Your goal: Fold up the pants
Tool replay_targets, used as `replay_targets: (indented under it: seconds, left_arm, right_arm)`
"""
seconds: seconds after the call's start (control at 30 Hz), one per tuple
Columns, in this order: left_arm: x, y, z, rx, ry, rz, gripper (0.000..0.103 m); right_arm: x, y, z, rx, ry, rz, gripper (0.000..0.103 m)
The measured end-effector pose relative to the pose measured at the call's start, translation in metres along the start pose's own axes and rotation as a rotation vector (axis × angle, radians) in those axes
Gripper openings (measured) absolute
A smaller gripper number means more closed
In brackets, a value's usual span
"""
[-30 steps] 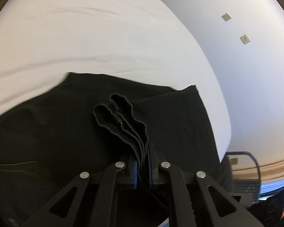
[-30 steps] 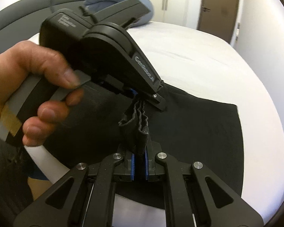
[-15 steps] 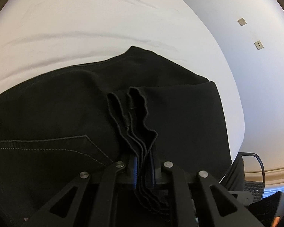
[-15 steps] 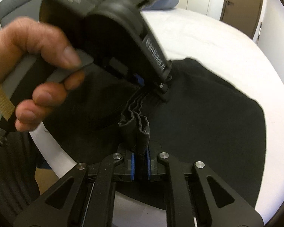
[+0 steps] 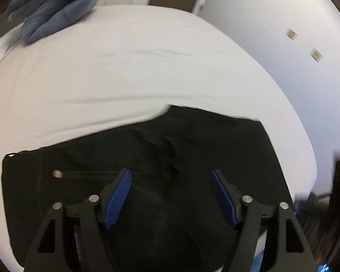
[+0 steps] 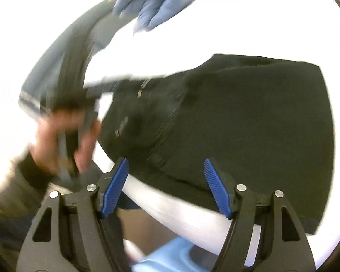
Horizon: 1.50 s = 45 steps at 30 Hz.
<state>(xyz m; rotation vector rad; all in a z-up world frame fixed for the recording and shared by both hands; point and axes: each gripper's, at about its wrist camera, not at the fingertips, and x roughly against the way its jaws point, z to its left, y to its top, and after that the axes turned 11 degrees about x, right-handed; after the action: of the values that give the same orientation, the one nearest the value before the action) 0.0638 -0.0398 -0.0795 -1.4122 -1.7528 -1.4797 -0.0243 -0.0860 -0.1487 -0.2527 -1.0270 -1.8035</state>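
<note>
The black pants (image 5: 161, 163) lie folded flat on the white bed (image 5: 129, 68), a rivet and a pocket seam showing at their left. My left gripper (image 5: 171, 179) hovers over them; its jaws are opening and nothing is between the blue pads (image 5: 119, 195). In the right wrist view the same pants (image 6: 249, 122) spread across the bed's near edge. My right gripper (image 6: 165, 170) is above that edge, its jaws also opening, with no cloth between them. A blurred hand (image 6: 63, 136) holding the left gripper's body shows at the left.
A blue-grey pillow (image 5: 54, 6) lies at the far end of the bed (image 6: 238, 22), seen also as a blue-grey pillow (image 6: 156, 2) in the right wrist view. A white wall (image 5: 283, 34) with two small plates runs along the bed's right side. Something light blue (image 6: 170, 256) sits on the floor below the bed edge.
Both grippers were shut on the bunched pant hems; both have let go and stand wide. The hems now lie flat on the pants. Both hands have pulled back and both views are blurred.
</note>
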Motion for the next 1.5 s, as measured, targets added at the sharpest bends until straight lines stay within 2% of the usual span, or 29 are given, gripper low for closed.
replay_targets:
  seconds: [0.1,0.13,0.2,0.27,0.33,0.43,0.5,0.57,0.67,0.73,0.77,0.83,0.9,1.0,1.03,1.1,1.2,1.27,1.37,1.4,1.5]
  left_arm:
    - [-0.016,-0.029,-0.028,-0.09,-0.001,0.036,0.074]
    - [-0.027,-0.038,-0.034,-0.096,0.008,0.066,0.074]
    - [-0.045,-0.052,-0.032,-0.074,0.031,0.109,0.074]
    - [-0.049,-0.062,-0.032,-0.08,0.067,0.081,0.074]
    - [-0.049,-0.067,-0.03,-0.067,0.059,0.076,0.078]
    - [-0.049,-0.067,-0.028,-0.061,0.048,0.078,0.078]
    - [-0.051,-0.065,-0.027,-0.043,0.043,0.077,0.078]
    - [-0.055,-0.065,-0.031,-0.039,0.039,0.073,0.082]
    - [-0.058,-0.065,-0.033,-0.038,0.035,0.06,0.086]
    - [-0.055,-0.065,-0.032,-0.024,0.026,0.051,0.086]
    - [-0.047,-0.065,-0.025,-0.006,0.014,0.043,0.086]
    - [-0.032,-0.064,-0.01,0.069,-0.027,0.009,0.086]
    - [-0.009,-0.066,-0.001,0.155,-0.036,-0.07,0.086]
    - [0.032,-0.076,0.03,0.326,-0.057,-0.216,0.089]
    - [0.049,-0.082,0.046,0.401,-0.068,-0.283,0.093]
    - [0.08,-0.089,0.084,0.543,-0.061,-0.385,0.099]
    - [0.109,-0.103,0.124,0.7,-0.072,-0.471,0.101]
    - [0.118,-0.114,0.152,0.814,-0.076,-0.502,0.103]
    - [0.115,-0.136,0.192,1.017,-0.089,-0.506,0.103]
    - [0.112,-0.142,0.205,1.097,-0.106,-0.507,0.103]
    - [0.099,-0.149,0.224,1.21,-0.184,-0.505,0.103]
  right_arm:
    - [0.04,0.033,-0.059,-0.125,0.092,-0.076,0.068]
    - [0.045,0.042,-0.078,-0.156,0.127,-0.086,0.068]
    - [0.051,0.058,-0.117,-0.21,0.127,-0.1,0.068]
    - [0.043,0.07,-0.149,-0.253,0.175,-0.095,0.068]
    - [0.035,0.075,-0.171,-0.29,0.159,-0.073,0.068]
    - [0.006,0.063,-0.195,-0.326,0.151,-0.015,0.066]
    - [0.004,0.053,-0.189,-0.293,0.176,-0.015,0.066]
    - [-0.004,0.032,-0.174,-0.261,0.22,0.035,0.067]
    - [-0.003,-0.007,-0.14,-0.188,0.233,0.102,0.067]
    - [0.005,-0.031,-0.113,-0.151,0.218,0.106,0.067]
    - [0.01,-0.04,-0.104,-0.16,0.237,0.114,0.068]
    - [0.015,-0.053,-0.096,-0.199,0.252,0.146,0.068]
    - [0.026,-0.05,-0.088,-0.173,0.23,0.105,0.069]
    - [0.034,-0.027,-0.088,-0.187,0.288,-0.009,0.069]
    - [0.035,-0.02,-0.094,-0.192,0.305,-0.038,0.069]
    - [0.026,0.0,-0.095,-0.203,0.336,-0.068,0.069]
    - [0.006,0.024,-0.096,-0.237,0.384,-0.086,0.069]
    - [-0.015,0.039,-0.094,-0.268,0.415,-0.079,0.069]
    - [-0.039,0.05,-0.088,-0.298,0.451,-0.076,0.069]
    - [-0.049,0.052,-0.084,-0.305,0.458,-0.068,0.069]
    - [-0.071,0.051,-0.072,-0.316,0.465,-0.046,0.069]
